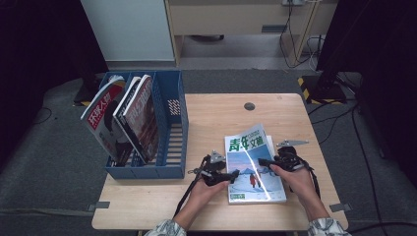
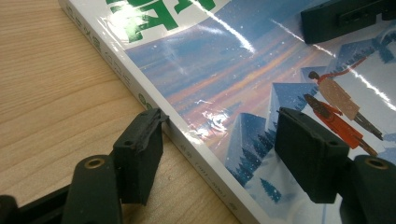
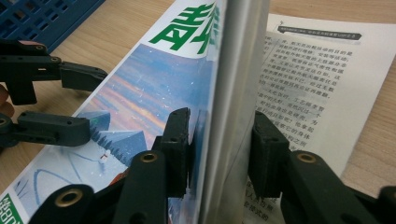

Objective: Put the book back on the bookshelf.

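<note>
Two grippers at lower centre: left gripper (image 1: 235,173) gaping astride magazine (image 1: 252,167) spine to steady it, right gripper (image 3: 219,154) pinching raised cover pages for lifting.

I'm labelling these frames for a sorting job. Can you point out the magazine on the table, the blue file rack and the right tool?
magazine (image 1: 248,169), high view, on its snowy front cover.
blue file rack (image 1: 172,123), high view, on its right side wall.
right tool (image 3: 219,149), right gripper view, midway between its fingertips, around the lifted pages.
</note>
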Demonstrator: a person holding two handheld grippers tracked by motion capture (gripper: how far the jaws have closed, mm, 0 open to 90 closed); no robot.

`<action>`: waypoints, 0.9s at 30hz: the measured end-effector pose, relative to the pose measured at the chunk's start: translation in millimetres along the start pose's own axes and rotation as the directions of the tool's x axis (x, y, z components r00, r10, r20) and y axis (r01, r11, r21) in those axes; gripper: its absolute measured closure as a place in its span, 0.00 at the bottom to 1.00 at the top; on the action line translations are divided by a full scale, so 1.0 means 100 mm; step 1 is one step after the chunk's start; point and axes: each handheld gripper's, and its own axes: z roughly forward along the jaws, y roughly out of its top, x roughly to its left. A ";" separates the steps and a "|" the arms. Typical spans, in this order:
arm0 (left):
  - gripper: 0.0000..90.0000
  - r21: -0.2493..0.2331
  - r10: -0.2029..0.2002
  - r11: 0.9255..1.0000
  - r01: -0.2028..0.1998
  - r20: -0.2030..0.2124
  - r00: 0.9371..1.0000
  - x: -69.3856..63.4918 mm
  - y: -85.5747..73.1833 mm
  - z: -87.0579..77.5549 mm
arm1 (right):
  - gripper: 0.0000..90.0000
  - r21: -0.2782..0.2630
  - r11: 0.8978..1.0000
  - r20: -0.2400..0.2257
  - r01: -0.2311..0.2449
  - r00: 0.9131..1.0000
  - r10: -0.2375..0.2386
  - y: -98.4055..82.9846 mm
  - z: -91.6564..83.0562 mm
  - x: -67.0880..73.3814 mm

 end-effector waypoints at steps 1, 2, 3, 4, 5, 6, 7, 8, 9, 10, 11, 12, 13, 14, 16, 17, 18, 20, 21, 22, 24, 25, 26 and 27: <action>0.36 0.001 0.001 1.000 -0.001 -0.001 1.000 0.00 0.00 0.00 | 0.72 -0.002 1.000 -0.002 0.001 1.000 -0.001 0.00 0.00 0.00; 0.36 0.000 -0.003 1.000 0.003 -0.002 1.000 -0.01 -0.01 0.00 | 0.72 -0.006 1.000 -0.002 0.001 1.000 -0.001 0.00 -0.01 0.00; 0.37 0.000 -0.005 1.000 0.005 -0.004 1.000 -0.01 -0.01 -0.01 | 0.73 -0.006 1.000 -0.005 0.006 1.000 -0.006 0.00 -0.01 0.00; 0.37 0.002 -0.002 1.000 0.002 -0.004 1.000 -0.01 -0.01 -0.01 | 0.74 -0.008 1.000 -0.011 0.004 1.000 -0.004 0.00 -0.02 0.01; 0.37 0.004 0.000 1.000 0.001 -0.010 1.000 -0.02 -0.01 -0.02 | 0.74 -0.014 1.000 -0.011 0.006 1.000 -0.006 0.01 -0.03 0.01; 0.37 0.001 -0.004 1.000 0.004 -0.006 1.000 -0.02 -0.02 -0.01 | 0.75 -0.016 1.000 -0.010 0.007 1.000 -0.007 0.01 -0.04 0.02; 0.37 0.000 -0.007 1.000 0.007 -0.006 1.000 -0.03 -0.02 -0.02 | 0.75 -0.013 1.000 -0.011 0.009 1.000 -0.009 0.01 -0.05 0.03; 0.37 -0.001 -0.007 1.000 0.007 -0.006 1.000 -0.04 -0.02 -0.02 | 0.75 -0.014 1.000 -0.009 0.014 1.000 -0.014 0.01 -0.05 0.04; 0.37 0.000 -0.003 1.000 0.003 -0.005 1.000 -0.04 -0.03 -0.02 | 0.75 -0.016 1.000 -0.007 0.023 1.000 -0.023 0.01 -0.05 0.04; 0.37 -0.002 -0.004 1.000 0.004 -0.006 1.000 -0.05 -0.03 -0.02 | 0.76 -0.014 1.000 -0.008 0.027 1.000 -0.027 0.01 -0.06 0.04; 0.37 0.000 -0.004 1.000 0.004 -0.005 1.000 -0.06 -0.03 -0.02 | 0.76 -0.013 1.000 -0.005 0.027 1.000 -0.027 0.01 -0.07 0.05; 0.37 -0.002 -0.002 1.000 0.002 -0.005 1.000 -0.07 -0.04 -0.02 | 0.76 -0.009 1.000 -0.008 0.019 1.000 -0.019 0.01 -0.08 0.06; 0.37 -0.002 -0.001 1.000 0.001 -0.002 1.000 -0.08 -0.04 -0.02 | 0.76 -0.007 0.999 -0.005 0.031 0.999 -0.031 0.01 -0.09 0.06; 0.37 0.002 0.001 1.000 -0.001 -0.001 1.000 -0.09 -0.04 -0.02 | 0.76 -0.005 0.999 -0.005 0.033 0.999 -0.033 0.01 -0.10 0.06; 0.37 0.009 0.007 1.000 -0.007 0.007 1.000 -0.12 -0.05 -0.03 | 0.76 0.000 0.999 -0.001 0.042 0.999 -0.042 0.01 -0.12 0.07; 0.37 0.010 0.008 1.000 -0.008 0.009 1.000 -0.13 -0.06 -0.03 | 0.76 0.003 0.999 0.002 0.048 0.999 -0.048 0.01 -0.14 0.08; 0.37 0.014 0.009 1.000 -0.009 0.012 1.000 -0.14 -0.06 -0.04 | 0.76 0.007 0.999 0.003 0.052 0.999 -0.052 0.01 -0.15 0.08; 0.37 0.025 0.018 1.000 -0.018 0.019 1.000 -0.16 -0.06 -0.04 | 0.76 0.008 0.998 0.006 0.063 0.998 -0.063 0.00 -0.18 0.08; 0.37 0.025 0.017 1.000 -0.017 0.019 1.000 -0.16 -0.06 -0.04 | 0.76 0.009 0.998 0.006 0.058 0.998 -0.058 0.00 -0.19 0.09; 0.36 0.030 0.021 0.999 -0.021 0.022 1.000 -0.15 -0.05 -0.03 | 0.76 0.009 0.998 0.008 0.058 0.998 -0.058 0.00 -0.19 0.09; 0.35 0.029 0.019 0.999 -0.020 0.026 0.999 -0.13 -0.03 -0.01 | 0.76 0.014 0.998 0.014 0.057 0.998 -0.057 0.00 -0.18 0.09; 0.34 0.028 0.016 0.999 -0.016 0.023 1.000 -0.11 -0.01 0.00 | 0.76 0.017 0.998 0.016 0.057 0.998 -0.058 0.00 -0.18 0.09; 0.34 0.025 0.010 1.000 -0.011 0.019 1.000 -0.09 0.01 0.02 | 0.76 0.018 0.998 0.018 0.053 0.998 -0.053 0.00 -0.17 0.08; 0.33 0.027 0.013 1.000 -0.013 0.019 1.000 -0.07 0.03 0.03 | 0.75 0.019 0.998 0.019 0.054 0.998 -0.054 -0.01 -0.17 0.08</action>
